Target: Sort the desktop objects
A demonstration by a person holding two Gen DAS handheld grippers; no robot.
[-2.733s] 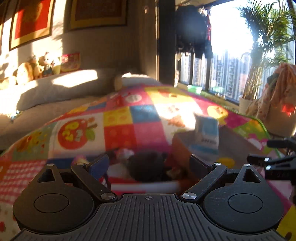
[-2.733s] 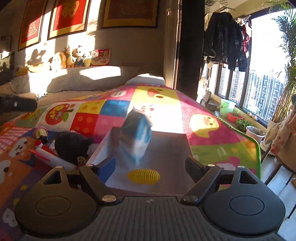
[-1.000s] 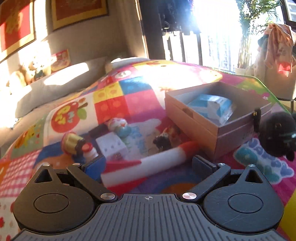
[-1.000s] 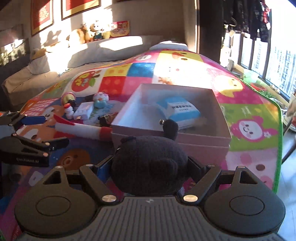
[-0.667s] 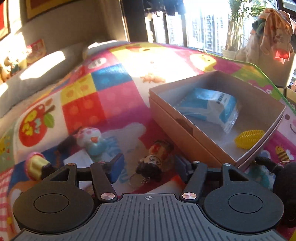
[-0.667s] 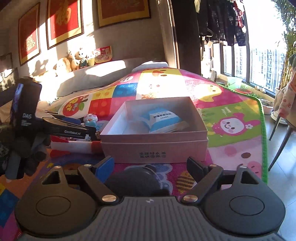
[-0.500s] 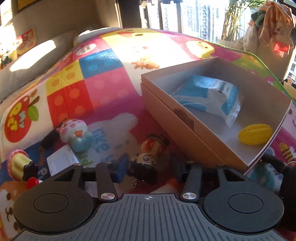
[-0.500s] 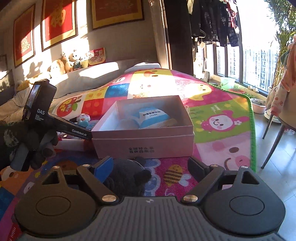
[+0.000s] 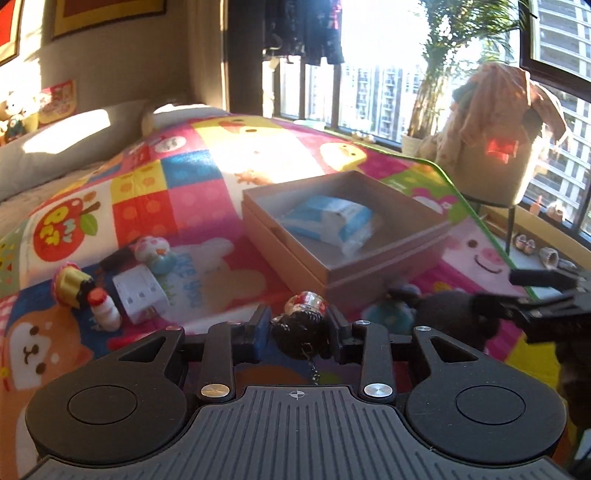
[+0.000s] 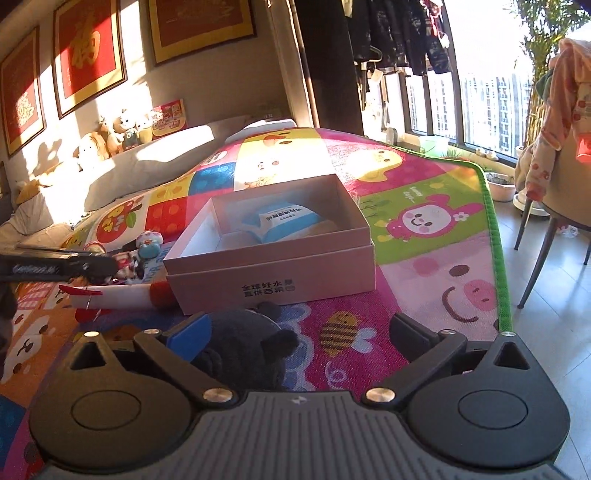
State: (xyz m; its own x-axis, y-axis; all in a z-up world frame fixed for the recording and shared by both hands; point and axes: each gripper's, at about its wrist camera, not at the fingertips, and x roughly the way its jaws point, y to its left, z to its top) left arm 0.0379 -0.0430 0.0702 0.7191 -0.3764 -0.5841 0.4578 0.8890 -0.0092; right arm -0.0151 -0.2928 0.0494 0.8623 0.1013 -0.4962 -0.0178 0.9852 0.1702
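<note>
My left hand-held gripper (image 9: 295, 330) is closing on the small doll keychain (image 9: 303, 322), hard and light, held at its head just before the box (image 9: 295, 258). My right hand-held gripper (image 10: 301, 332) is opening, the soft black plush (image 10: 240, 347) lying loose between its jaws.

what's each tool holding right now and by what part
Left tool: closing on the small figurine, at its dark-haired head. Right tool: opening, nothing held.

A lived-in home, likely a bedroom or family room high in an apartment block. A bright cartoon play mat (image 10: 436, 206) spreads across what looks like a bed. Beyond it, plush toys (image 10: 110, 134) line a ledge under red framed wall hangings (image 10: 86, 51). To the mat's right, clothes (image 10: 402, 33) hang by tall windows (image 10: 480, 107) facing tower blocks, with a draped chair (image 10: 565, 155) nearby.
</note>
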